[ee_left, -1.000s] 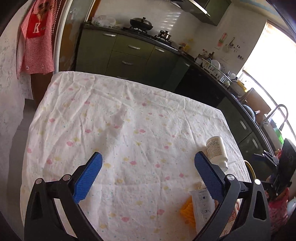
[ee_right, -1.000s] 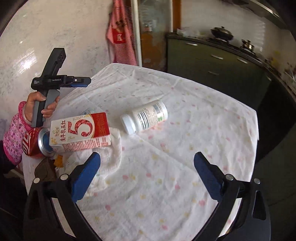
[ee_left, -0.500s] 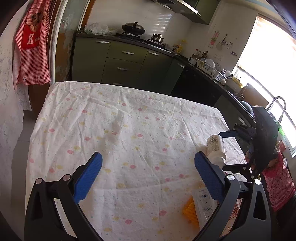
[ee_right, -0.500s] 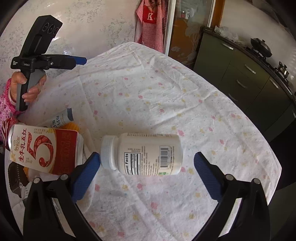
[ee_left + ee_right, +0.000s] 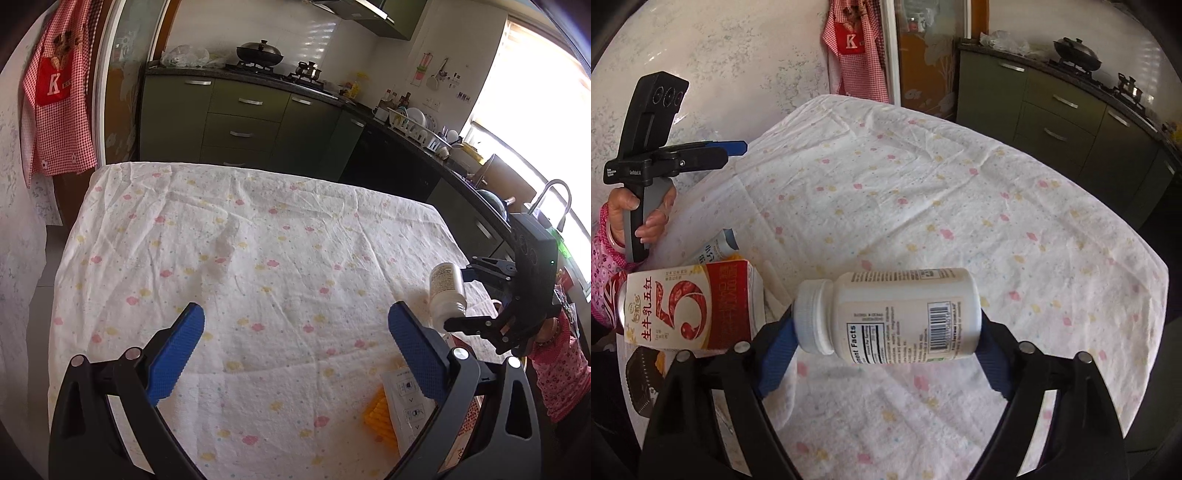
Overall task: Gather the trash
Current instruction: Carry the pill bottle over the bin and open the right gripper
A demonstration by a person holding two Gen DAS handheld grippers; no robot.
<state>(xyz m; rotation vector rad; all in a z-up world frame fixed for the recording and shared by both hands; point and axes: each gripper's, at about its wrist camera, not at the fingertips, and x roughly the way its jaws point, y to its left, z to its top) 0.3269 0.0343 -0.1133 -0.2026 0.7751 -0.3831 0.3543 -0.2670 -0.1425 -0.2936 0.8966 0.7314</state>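
Bottle: white pill bottle (image 5: pixel 890 314) with a ribbed white cap and a printed label, lying sideways between the jaws of the right gripper (image 5: pixel 886 350), cap toward the milk carton.
Right gripper: its jaws have just been closing, and the blue pads now press the bottle end to end, one on the cap, one on the base; clamped on the bottle. From the left wrist view the bottle (image 5: pixel 447 291) stands tilted in that gripper (image 5: pixel 458 299), above the cloth near the right edge of the counter.
Left gripper: jaws (image 5: pixel 295 354) wide apart with nothing between them, hanging over bare cloth left of the bottle. In the right wrist view it (image 5: pixel 737 147) sits far left of the bottle, held by a hand (image 5: pixel 635 214) in a pink patterned sleeve.
Counter: covered by a white cloth (image 5: pixel 923 192) dotted with pink and yellow marks, creased in places.
Milk carton: red and white carton (image 5: pixel 690 306) lying on its side just left of the bottle's cap, apart from it.
Can: red can (image 5: pixel 611 299) touching the far left end of the carton, mostly hidden.
Tube: white tube with a blue end (image 5: pixel 716 247) behind the carton, left of the bottle.
Yellow thing: small orange-yellow ridged piece (image 5: pixel 378 417) below the bottle in the left wrist view, beside a white printed packet (image 5: pixel 410 398); what it is I cannot tell.
Apron: red checked apron (image 5: pixel 55 92) hanging on the wall beyond the counter's far left corner.
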